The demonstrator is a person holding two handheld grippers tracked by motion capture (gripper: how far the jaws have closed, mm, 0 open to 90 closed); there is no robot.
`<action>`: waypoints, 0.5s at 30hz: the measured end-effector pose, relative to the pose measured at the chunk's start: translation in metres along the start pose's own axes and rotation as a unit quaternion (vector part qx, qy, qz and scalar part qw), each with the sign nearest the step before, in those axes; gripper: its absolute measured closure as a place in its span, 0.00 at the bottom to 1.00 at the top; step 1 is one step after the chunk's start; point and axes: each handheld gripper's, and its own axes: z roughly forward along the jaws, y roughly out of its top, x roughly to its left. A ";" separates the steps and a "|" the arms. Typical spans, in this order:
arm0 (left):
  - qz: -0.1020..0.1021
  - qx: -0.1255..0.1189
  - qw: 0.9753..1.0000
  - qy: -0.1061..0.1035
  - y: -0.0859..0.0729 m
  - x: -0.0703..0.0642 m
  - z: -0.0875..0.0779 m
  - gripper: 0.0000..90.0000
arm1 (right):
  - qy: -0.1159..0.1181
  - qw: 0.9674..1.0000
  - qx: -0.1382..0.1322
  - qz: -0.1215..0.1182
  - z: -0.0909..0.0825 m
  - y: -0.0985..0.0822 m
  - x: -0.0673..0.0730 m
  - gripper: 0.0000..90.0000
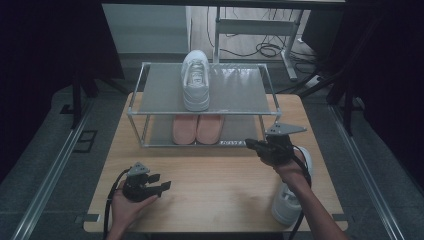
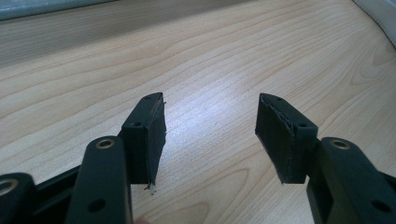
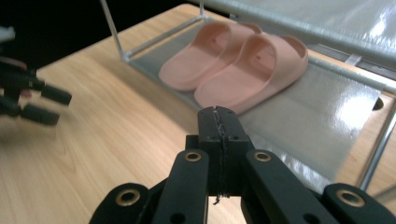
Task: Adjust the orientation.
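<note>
A white sneaker stands on the top shelf of a metal shoe rack, toe toward me. Under it, on the lower shelf, lies a pair of pink slippers. A second white sneaker lies on the table at the right, partly under the person's right forearm. My right gripper is shut with nothing in it, just in front of the rack's lower shelf and pointing at the slippers. My left gripper is open over bare wood at the front left.
The wooden table has free room in the middle between the two hands. The left gripper shows blurred at the left of the right gripper view. A pale rounded edge sits at the top right of the left gripper view.
</note>
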 end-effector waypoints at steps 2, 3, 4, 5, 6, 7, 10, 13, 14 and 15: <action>0.001 0.000 1.000 0.000 0.000 0.000 0.000 0.48 | -0.003 1.000 0.005 -0.009 -0.004 -0.007 0.003 0.99; 0.001 0.000 1.000 -0.001 0.001 0.000 0.000 0.48 | -0.004 1.000 0.006 -0.011 -0.006 -0.010 0.005 0.99; 0.001 0.001 1.000 -0.001 0.001 0.000 0.001 0.48 | -0.003 1.000 0.008 -0.013 -0.009 -0.013 0.006 0.99; 0.001 0.001 1.000 -0.001 0.001 0.000 0.001 0.48 | -0.003 1.000 0.009 -0.013 -0.011 -0.016 0.006 0.99; 0.000 0.002 1.000 -0.002 0.001 0.000 0.001 0.48 | -0.003 1.000 0.010 -0.013 -0.013 -0.019 0.007 0.99; 0.001 0.002 1.000 -0.002 0.001 0.000 0.001 0.48 | -0.003 1.000 0.011 -0.011 -0.015 -0.022 0.007 0.99; 0.002 0.000 1.000 -0.002 0.002 0.000 0.001 0.48 | -0.007 1.000 0.017 -0.003 -0.024 -0.034 0.006 0.99; 0.001 -0.003 1.000 -0.002 0.003 0.000 0.000 0.48 | -0.011 1.000 0.024 0.003 -0.032 -0.044 0.003 0.99; 0.002 -0.003 1.000 -0.002 0.003 0.000 0.000 0.48 | -0.014 0.999 0.030 0.003 -0.034 -0.049 0.002 0.99; 0.002 -0.002 1.000 -0.003 0.003 0.001 0.001 0.48 | -0.016 0.999 0.037 0.003 -0.036 -0.053 0.002 0.99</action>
